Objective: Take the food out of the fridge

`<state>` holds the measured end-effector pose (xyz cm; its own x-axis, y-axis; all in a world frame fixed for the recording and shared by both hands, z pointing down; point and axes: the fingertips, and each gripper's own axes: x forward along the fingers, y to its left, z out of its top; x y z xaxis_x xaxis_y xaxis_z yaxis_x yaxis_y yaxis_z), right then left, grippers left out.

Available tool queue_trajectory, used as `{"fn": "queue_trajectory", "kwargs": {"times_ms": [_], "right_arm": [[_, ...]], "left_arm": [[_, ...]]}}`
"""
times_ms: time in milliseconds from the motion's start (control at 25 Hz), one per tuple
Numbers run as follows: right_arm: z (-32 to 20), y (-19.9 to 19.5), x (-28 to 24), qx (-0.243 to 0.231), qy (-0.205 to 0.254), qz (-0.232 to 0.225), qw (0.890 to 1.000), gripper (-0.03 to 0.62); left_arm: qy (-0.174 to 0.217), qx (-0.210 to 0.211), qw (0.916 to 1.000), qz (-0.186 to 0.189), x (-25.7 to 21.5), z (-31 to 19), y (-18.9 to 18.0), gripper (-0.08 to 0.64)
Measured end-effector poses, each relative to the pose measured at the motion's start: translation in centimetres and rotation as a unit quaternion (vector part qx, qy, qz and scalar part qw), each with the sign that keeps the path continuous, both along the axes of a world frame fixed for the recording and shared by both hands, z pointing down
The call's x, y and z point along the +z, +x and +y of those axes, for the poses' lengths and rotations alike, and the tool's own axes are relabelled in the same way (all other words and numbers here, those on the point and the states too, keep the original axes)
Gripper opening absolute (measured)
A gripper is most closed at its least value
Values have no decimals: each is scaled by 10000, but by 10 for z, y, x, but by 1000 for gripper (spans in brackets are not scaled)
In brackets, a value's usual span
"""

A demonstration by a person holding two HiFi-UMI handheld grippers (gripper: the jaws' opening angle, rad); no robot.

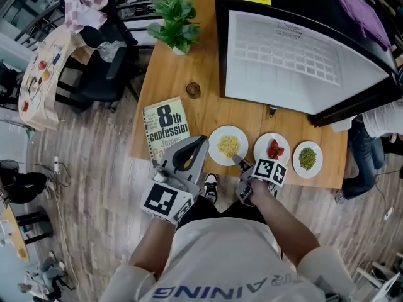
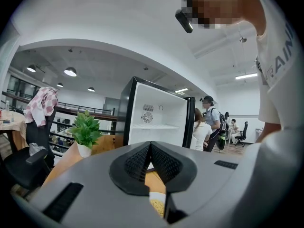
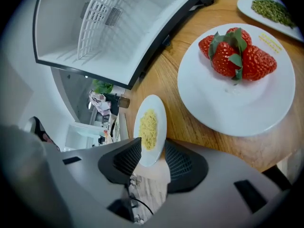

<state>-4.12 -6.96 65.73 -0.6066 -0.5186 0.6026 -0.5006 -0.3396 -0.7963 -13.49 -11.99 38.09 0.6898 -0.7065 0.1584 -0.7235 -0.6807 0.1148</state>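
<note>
Three white plates stand in a row at the table's near edge: noodles, strawberries and green peas. Behind them is the black fridge with its door swung open; its white inside shows only a shelf. My right gripper is low between the noodle and strawberry plates. Its jaws stand open, and the noodle plate's rim lies between them without the pads pressing on it. The strawberry plate is just to their right. My left gripper is shut and empty, left of the noodle plate.
A book lies at the table's near left, with a small glass and a potted plant farther back. A black chair stands left of the table. People stand behind the fridge.
</note>
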Motion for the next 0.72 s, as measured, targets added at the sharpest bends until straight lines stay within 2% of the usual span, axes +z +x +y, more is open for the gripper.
{"fn": "queue_trajectory", "kwargs": {"times_ms": [200,360,480,560,640,720], "right_arm": [[11,-4,5,-793,108,662,9946,187],[18,-11,8,-1759,341,1407,9737,206],[28,-16,11,-2352,387,1757,9551,213],[32,-17,12,-2549,404,1864,9480,213],[35,-17,9,-2511,375,1781,9507,213],[35,-14,2,-2305,361,1604,9591,213]], "left_arm": [[23,103,9999,1,-1,1,5,8],[47,161,9999,17,-2,2,8,8],[54,195,9998,33,-2,4,9,8],[63,225,9997,48,-3,4,10,8],[81,261,9996,74,-5,4,12,8],[104,309,9994,103,-8,4,14,8]]}}
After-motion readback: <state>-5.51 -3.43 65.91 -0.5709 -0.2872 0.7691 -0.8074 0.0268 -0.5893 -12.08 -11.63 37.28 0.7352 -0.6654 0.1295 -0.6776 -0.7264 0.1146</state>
